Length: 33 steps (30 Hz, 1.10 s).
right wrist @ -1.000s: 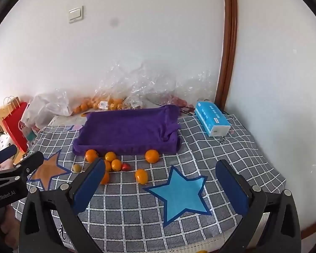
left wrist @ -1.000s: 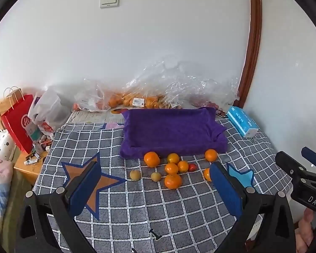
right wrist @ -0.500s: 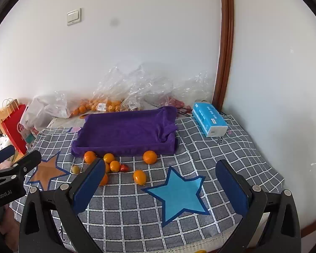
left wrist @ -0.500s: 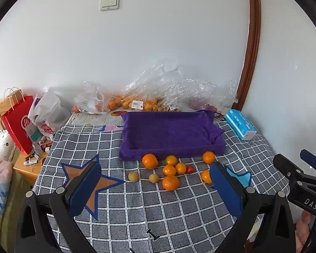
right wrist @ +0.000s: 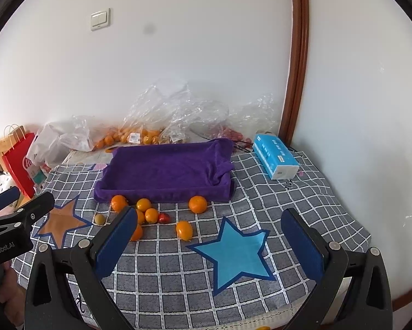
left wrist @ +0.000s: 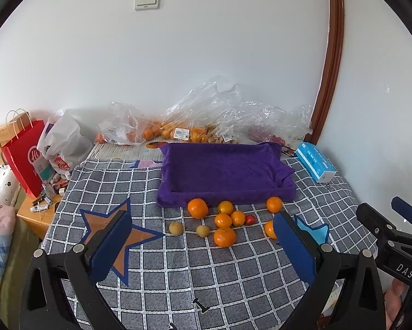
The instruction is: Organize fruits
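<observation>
A purple cloth-lined tray [left wrist: 225,170] [right wrist: 164,170] sits on the checked tablecloth and holds nothing. In front of it lie several oranges [left wrist: 197,208] [right wrist: 198,204], two small yellow-green fruits [left wrist: 176,227] [right wrist: 99,219] and one small red fruit [left wrist: 250,220] [right wrist: 164,218]. My left gripper [left wrist: 203,247] is open and empty, held above the cloth short of the fruits. My right gripper [right wrist: 210,243] is open and empty, over the blue star [right wrist: 233,250]. Each gripper shows at the edge of the other's view, the right one [left wrist: 393,236] and the left one [right wrist: 16,214].
Clear plastic bags with more oranges [left wrist: 178,132] lie against the back wall. A blue tissue pack [left wrist: 314,165] [right wrist: 274,159] lies right of the tray. A red paper bag [left wrist: 24,159] and a white bag [left wrist: 65,143] stand at the left by a wooden bedside table [left wrist: 38,214].
Both grippers have drawn back and tilted up a little, so the tray and fruits sit slightly smaller and higher in both views. Nothing on the cloth has moved.
</observation>
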Motion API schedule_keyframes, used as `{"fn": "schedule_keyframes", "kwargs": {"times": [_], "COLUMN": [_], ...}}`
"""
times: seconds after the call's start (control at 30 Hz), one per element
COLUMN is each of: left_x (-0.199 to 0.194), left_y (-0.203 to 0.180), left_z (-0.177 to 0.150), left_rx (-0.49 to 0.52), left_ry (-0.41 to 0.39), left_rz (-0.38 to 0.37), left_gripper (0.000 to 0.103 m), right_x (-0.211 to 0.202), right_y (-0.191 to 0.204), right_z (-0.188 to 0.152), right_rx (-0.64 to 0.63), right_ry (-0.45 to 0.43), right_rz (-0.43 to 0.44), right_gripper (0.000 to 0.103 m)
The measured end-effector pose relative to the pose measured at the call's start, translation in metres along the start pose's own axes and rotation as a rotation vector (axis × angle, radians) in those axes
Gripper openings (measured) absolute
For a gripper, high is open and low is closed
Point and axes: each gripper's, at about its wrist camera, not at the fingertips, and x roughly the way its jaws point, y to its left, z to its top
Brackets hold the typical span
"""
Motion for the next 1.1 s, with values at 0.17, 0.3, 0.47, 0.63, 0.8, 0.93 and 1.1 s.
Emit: {"fn": "schedule_keyframes", "kwargs": {"times": [0.17, 0.3, 0.47, 0.63, 0.8, 0.93, 1.1], "left_x": [0.0005, 0.0009, -0.0007, -0.0011, -0.0013, -0.0016, -0.0001], "left_y": [-0.0006, -0.0014, -0.0022, -0.0030, -0.0034, -0.0035, -0.0031], "left_z": [0.0008, 0.0001, -0.0001, -0.0002, -0.0002, 0.0000, 0.0009], "left_rx": [-0.002, -0.001, -0.001, 0.002, -0.001, -0.003, -0.003], "left_ry": [0.000, -0.001, -0.003, -0.008, -0.006, -0.006, 0.000], "left_rz": [0.001, -0.003, -0.003, -0.003, -0.002, -0.006, -0.008], "left_gripper": [0.103, 0.103, 0.103, 0.103, 0.103, 0.103, 0.103], "right_x": [-0.0007, -0.0018, -0.0011, -0.0029, -0.0032, -0.0024, -0.0018], "right_y": [0.0012, -0.0004, 0.0008, 0.0004, 0.0011, 0.0011, 0.0016], "right_z": [0.0006, -0.0008, 0.0005, -0.0001, -0.0016, -0.0009, -0.0018], "right_rx": [-0.002, -0.001, 0.001, -0.003, 0.001, 0.001, 0.004], "right_ry": [-0.005, -0.011, -0.012, -0.015, -0.015, -0.014, -0.013], "right_rz": [-0.002, -0.002, -0.001, 0.003, 0.005, 0.005, 0.007], "right_gripper": [0.103, 0.103, 0.103, 0.103, 0.103, 0.103, 0.103]}}
